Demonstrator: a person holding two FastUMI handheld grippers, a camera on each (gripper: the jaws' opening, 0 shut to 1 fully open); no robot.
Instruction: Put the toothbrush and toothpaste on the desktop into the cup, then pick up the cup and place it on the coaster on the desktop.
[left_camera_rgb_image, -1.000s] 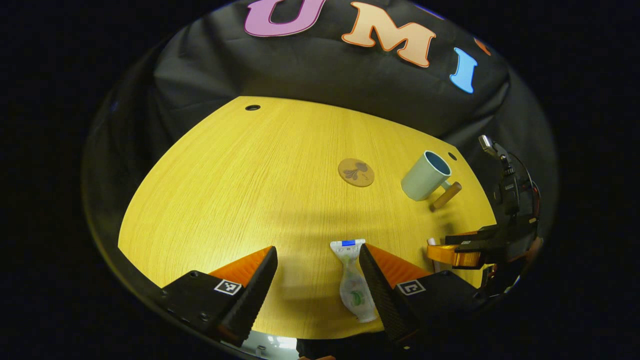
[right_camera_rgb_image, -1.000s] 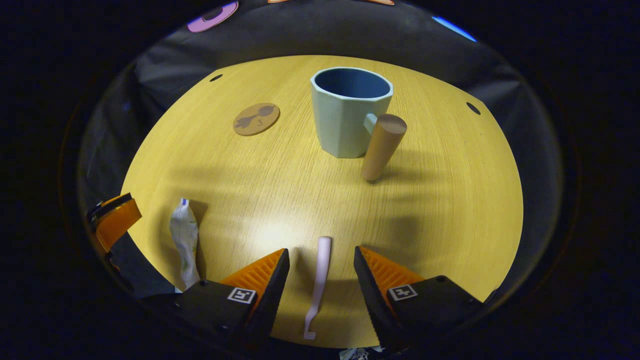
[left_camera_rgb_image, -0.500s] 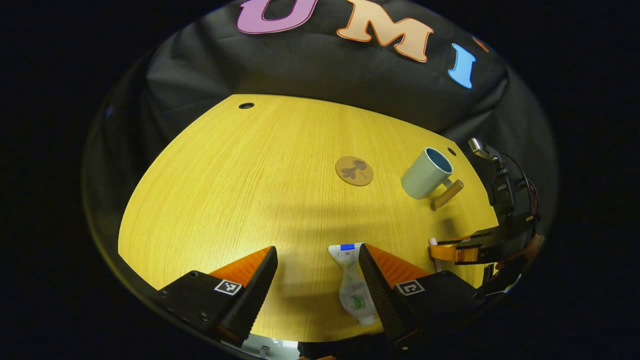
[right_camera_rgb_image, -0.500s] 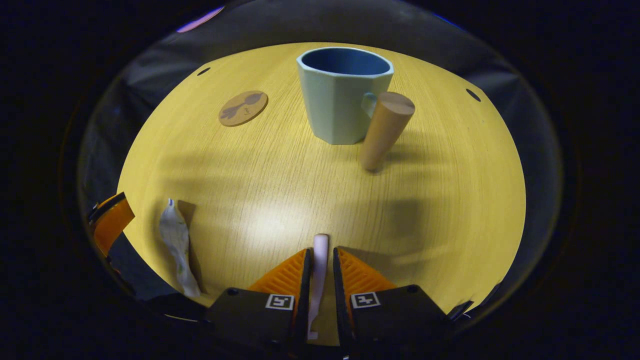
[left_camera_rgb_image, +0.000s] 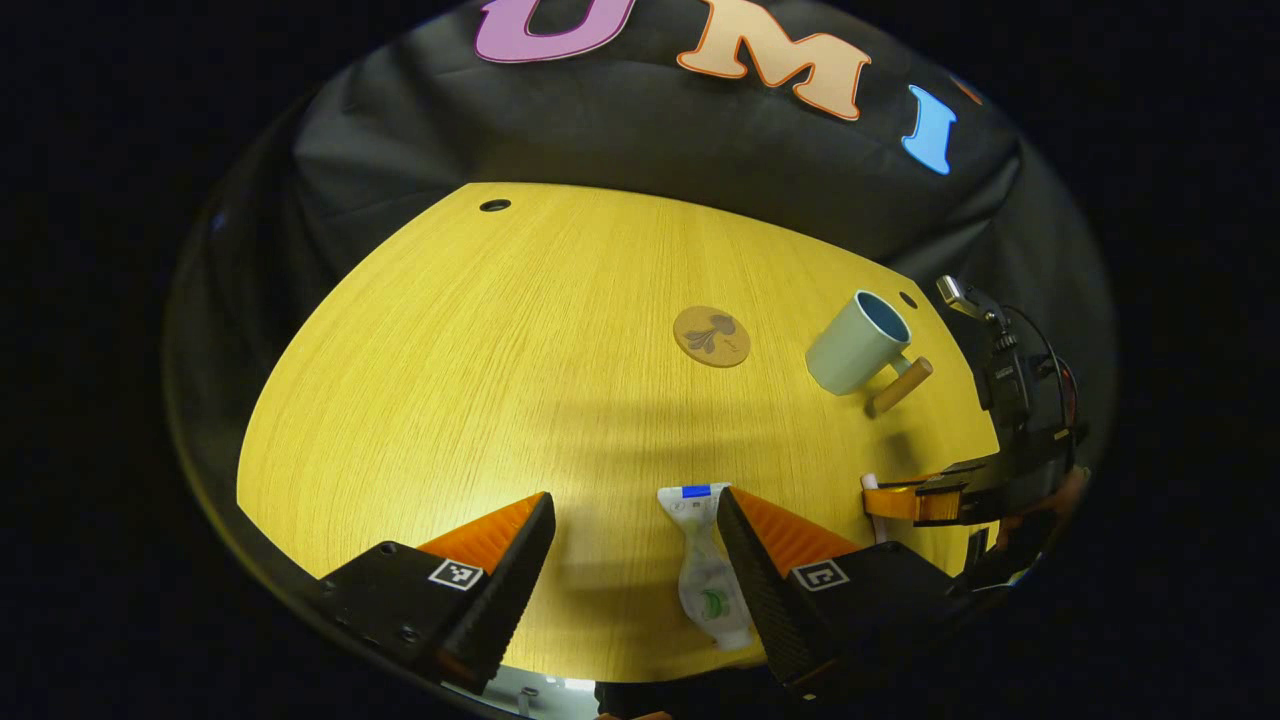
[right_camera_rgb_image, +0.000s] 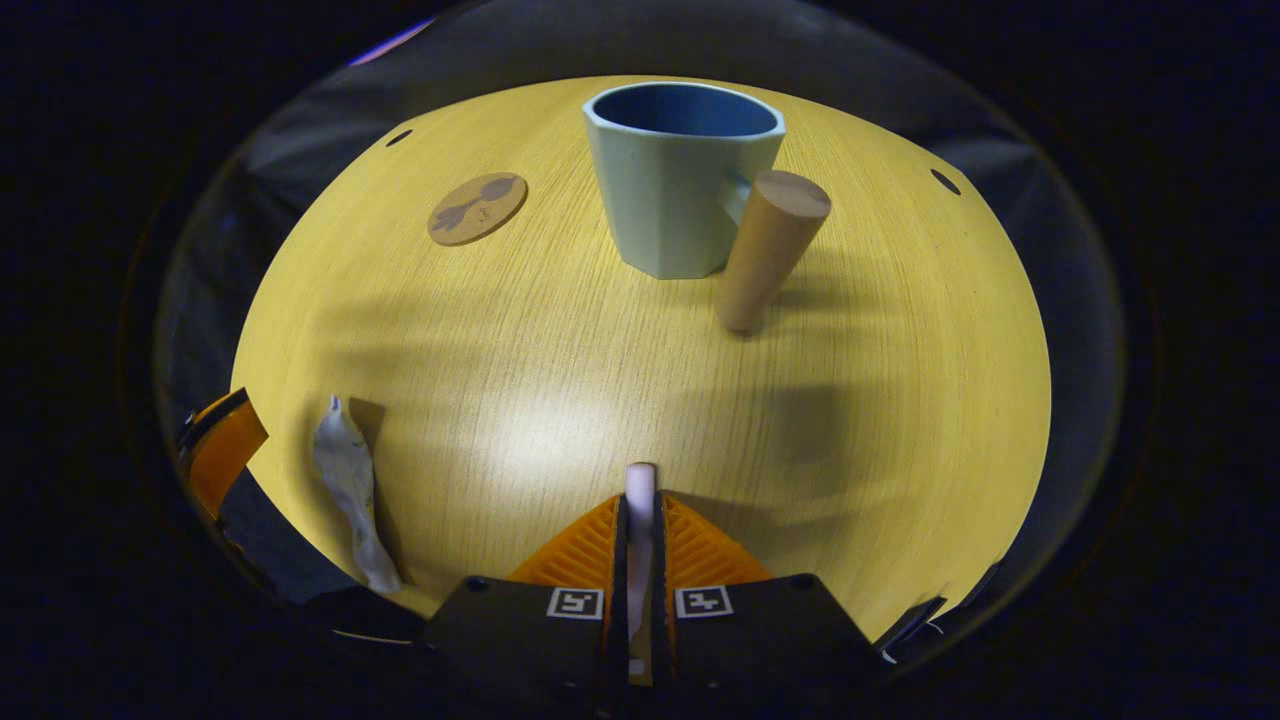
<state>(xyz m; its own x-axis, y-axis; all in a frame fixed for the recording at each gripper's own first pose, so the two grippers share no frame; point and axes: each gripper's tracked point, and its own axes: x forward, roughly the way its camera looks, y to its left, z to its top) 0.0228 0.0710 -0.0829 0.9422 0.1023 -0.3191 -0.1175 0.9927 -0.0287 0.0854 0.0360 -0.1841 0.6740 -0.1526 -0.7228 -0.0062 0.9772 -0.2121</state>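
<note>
The toothbrush (right_camera_rgb_image: 640, 487) lies pinched between the two fingers of the right gripper (right_camera_rgb_image: 640, 505), its pale end poking out past the fingertips toward the middle of the desktop (right_camera_rgb_image: 560, 360). The right gripper view shows this grip plainly; in the left gripper view the right gripper (left_camera_rgb_image: 885, 497) appears side-on at the desktop's near right edge, with just a pale bit of the toothbrush (left_camera_rgb_image: 870, 483) at its tip. The toothpaste (left_camera_rgb_image: 705, 565) lies flat near the near edge, inside the spread fingers of the left gripper (left_camera_rgb_image: 635, 515) and just beside the right-hand finger; whether they touch I cannot tell. The cup (right_camera_rgb_image: 680, 180) stands upright toward the far right edge, its wooden handle (right_camera_rgb_image: 765, 250) slanting down to the desktop. The coaster (right_camera_rgb_image: 478, 208) lies apart to the cup's left, bare.
</note>
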